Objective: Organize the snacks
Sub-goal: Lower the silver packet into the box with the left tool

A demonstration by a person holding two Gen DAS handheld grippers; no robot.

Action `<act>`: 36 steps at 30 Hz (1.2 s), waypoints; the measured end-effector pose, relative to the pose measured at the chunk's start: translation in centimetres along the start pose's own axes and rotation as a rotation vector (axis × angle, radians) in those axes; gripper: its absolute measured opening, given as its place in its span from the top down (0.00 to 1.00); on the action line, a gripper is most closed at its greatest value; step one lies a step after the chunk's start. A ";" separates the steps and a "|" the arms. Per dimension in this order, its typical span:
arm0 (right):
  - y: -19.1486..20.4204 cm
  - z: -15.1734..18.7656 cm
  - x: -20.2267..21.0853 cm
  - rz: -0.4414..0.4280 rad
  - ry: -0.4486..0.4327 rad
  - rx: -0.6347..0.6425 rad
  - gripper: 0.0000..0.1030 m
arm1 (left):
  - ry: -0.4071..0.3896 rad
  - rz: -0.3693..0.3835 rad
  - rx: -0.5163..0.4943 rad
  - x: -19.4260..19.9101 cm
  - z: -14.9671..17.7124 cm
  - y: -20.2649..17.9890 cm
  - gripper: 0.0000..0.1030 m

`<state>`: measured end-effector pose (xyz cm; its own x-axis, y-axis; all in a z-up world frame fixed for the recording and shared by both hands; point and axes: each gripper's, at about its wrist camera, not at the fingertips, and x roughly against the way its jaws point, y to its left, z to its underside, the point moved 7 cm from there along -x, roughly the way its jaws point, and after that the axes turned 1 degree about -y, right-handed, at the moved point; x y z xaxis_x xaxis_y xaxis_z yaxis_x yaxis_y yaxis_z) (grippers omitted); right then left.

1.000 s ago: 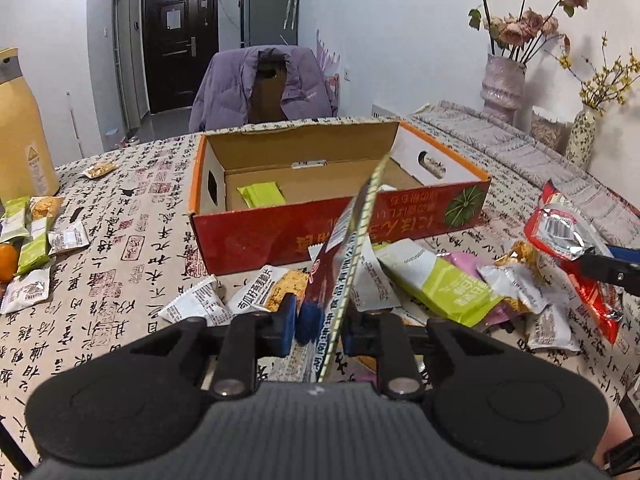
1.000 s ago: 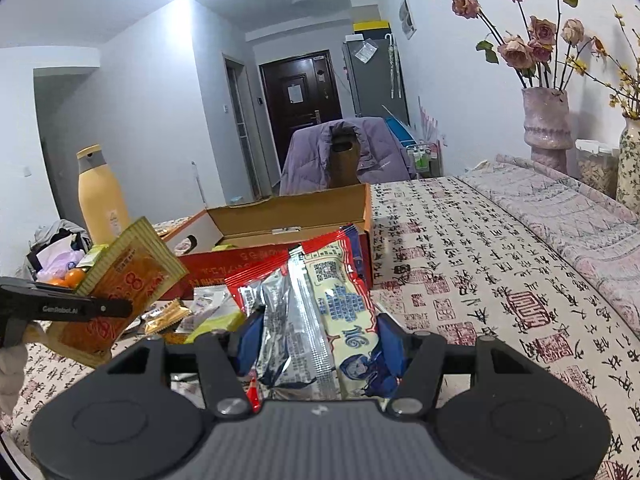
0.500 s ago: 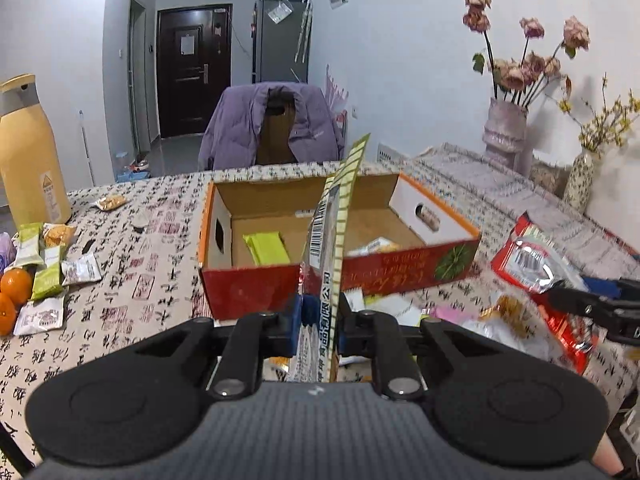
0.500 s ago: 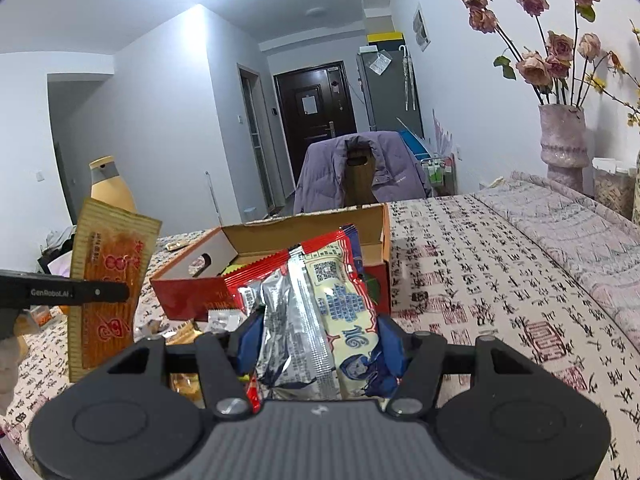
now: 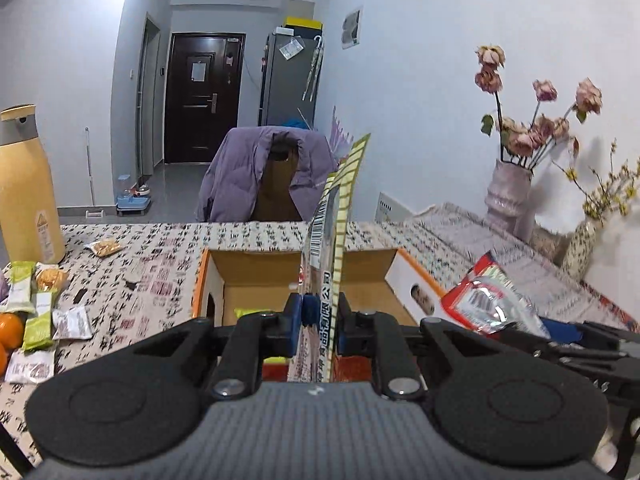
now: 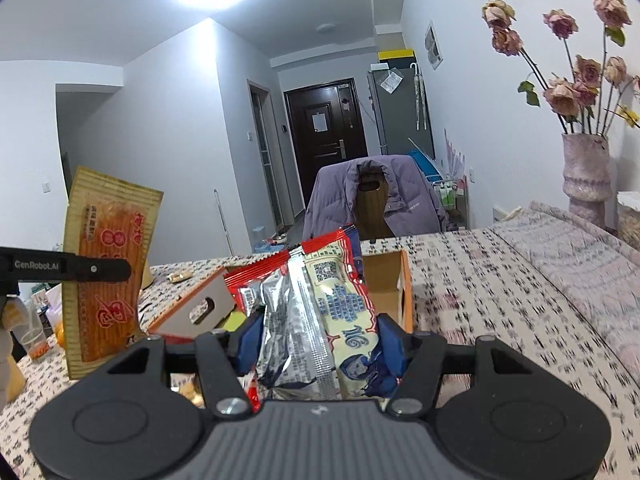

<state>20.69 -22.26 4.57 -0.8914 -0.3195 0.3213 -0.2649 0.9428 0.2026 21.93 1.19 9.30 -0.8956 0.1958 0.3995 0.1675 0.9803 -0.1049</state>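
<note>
Both grippers had risen since the earlier frames: the cardboard box sat lower in each view, and the loose snacks in front of it had dropped out of the left wrist view. The left gripper was clamped tight on a flat orange packet, gripping its lower part. In the left wrist view the packet was seen edge-on, its long axis running upward from the pads with the top leaning slightly right, and it stood in front of the box's open top. In the right wrist view the same packet showed its broad printed face, upright, raised clear of the patterned tablecloth, with one black finger of the left gripper lying across it. The right gripper was closed about halfway on a red and silver snack bag. The bag's long axis ran forward and up along the fingers, its crimped red end pointing toward the box, and its crumpled lower end was squeezed between the blue pads. From the left wrist view that bag was to the right, held just beside the box's right wall. More small packets and an orange lay on the table at the left, near a tall yellow bottle.
</note>
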 end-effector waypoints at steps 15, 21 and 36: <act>0.0 -3.7 -9.8 0.022 0.038 0.013 0.42 | 0.049 -0.012 0.120 -9.8 -2.9 2.2 0.84; -0.8 -3.0 -13.3 0.064 0.059 -0.002 0.42 | 0.098 -0.060 0.139 -13.7 -1.1 3.0 0.84; -2.0 0.2 -16.4 0.079 0.150 0.017 0.40 | 0.212 -0.077 0.157 -18.5 3.7 4.6 0.84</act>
<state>35.80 -18.88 -1.26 -0.8450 -0.2541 0.4705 -0.2040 0.9665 0.1558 37.78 1.96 -1.98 -0.7943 0.1387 0.5915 0.0215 0.9794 -0.2008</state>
